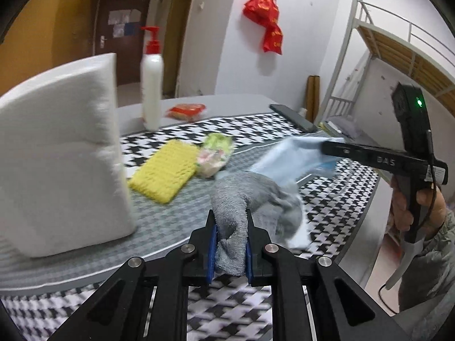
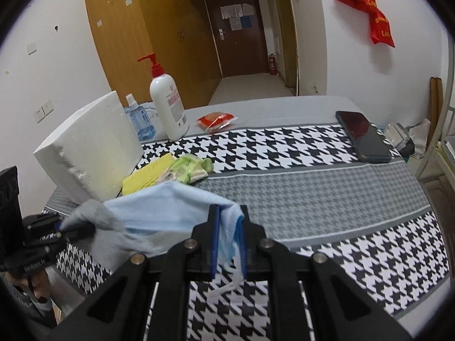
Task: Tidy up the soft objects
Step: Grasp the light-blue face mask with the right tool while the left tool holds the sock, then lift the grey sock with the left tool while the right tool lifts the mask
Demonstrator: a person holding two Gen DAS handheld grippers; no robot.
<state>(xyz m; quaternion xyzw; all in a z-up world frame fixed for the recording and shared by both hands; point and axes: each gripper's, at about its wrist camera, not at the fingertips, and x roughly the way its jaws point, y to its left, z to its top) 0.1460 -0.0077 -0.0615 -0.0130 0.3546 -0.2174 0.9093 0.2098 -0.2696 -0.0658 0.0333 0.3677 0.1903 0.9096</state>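
Note:
My left gripper (image 1: 229, 217) is shut on a grey terry cloth (image 1: 236, 196), which is lifted off the table. My right gripper (image 2: 229, 214) is shut on a light blue face mask (image 2: 167, 207); its ear loop dangles below the pads. In the left wrist view the right gripper (image 1: 327, 145) pinches the same blue mask (image 1: 293, 159), and the mask and grey cloth overlap in the air. On the houndstooth tablecloth (image 2: 312, 199) lie a yellow knitted sponge cloth (image 1: 165, 170) and a green-and-pink packet (image 1: 216, 153), both beside a white foam block (image 1: 62, 153).
A white pump bottle (image 2: 169, 102), a blue spray bottle (image 2: 139, 119) and a red packet (image 2: 217, 120) stand at the table's far side. A dark phone (image 2: 362, 135) lies at the far right. A metal bunk frame (image 1: 378, 37) rises to the right. A person's hand (image 1: 418, 207) holds the right gripper.

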